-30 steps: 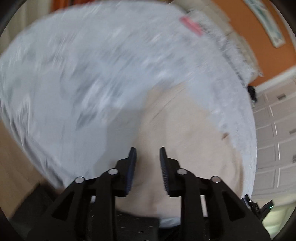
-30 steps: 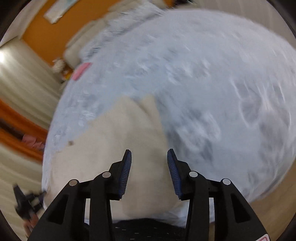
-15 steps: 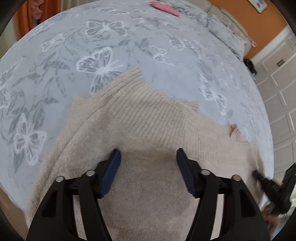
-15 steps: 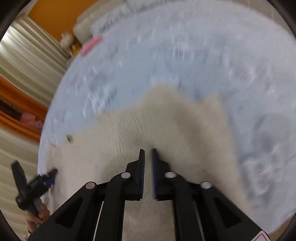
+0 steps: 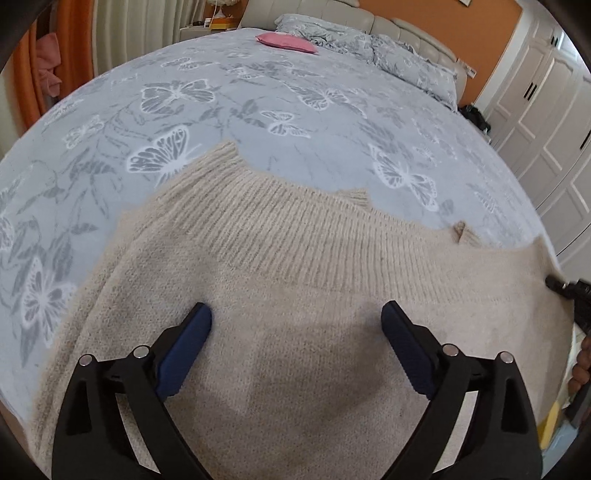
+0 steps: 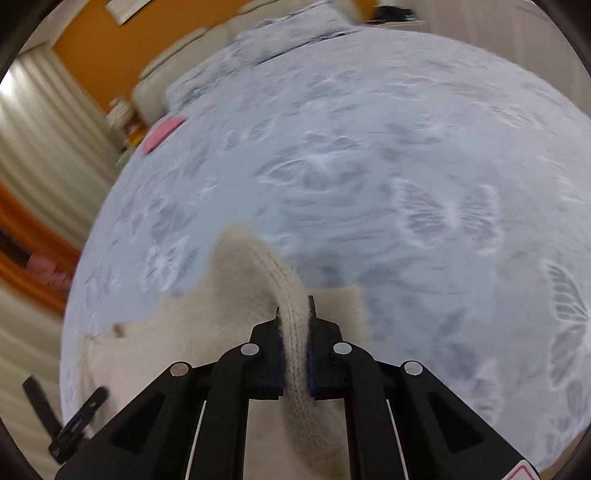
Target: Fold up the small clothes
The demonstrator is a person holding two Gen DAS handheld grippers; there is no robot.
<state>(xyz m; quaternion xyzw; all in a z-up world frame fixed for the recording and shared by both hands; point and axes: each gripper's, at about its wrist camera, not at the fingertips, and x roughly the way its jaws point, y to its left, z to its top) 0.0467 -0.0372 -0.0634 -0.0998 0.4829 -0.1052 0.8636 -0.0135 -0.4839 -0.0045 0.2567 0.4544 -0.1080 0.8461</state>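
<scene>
A beige knit sweater (image 5: 295,280) lies flat on the grey butterfly bedspread (image 5: 258,92), its ribbed band toward the far side. My left gripper (image 5: 295,314) hovers over the sweater's middle. Its jaws are opening wide, with only the flat knit beneath them and nothing pinched. In the right wrist view, my right gripper (image 6: 295,314) is closing its jaws on a ribbed edge of the sweater (image 6: 258,266), and the pads press on the fold. That fold arches up off the bed. The right gripper's tip (image 5: 557,286) also shows at the sweater's right edge.
A pink item (image 5: 286,42) lies far back on the bed beside a crumpled duvet (image 5: 369,48) and the headboard. White wardrobe doors (image 5: 554,110) stand on the right, curtains (image 5: 122,29) on the left. The left gripper (image 6: 74,417) appears blurred at the lower left.
The left jaws have spread wide and the view has settled over the sweater. The right jaws went from apart to closed on the ribbed edge, which now stands raised.
</scene>
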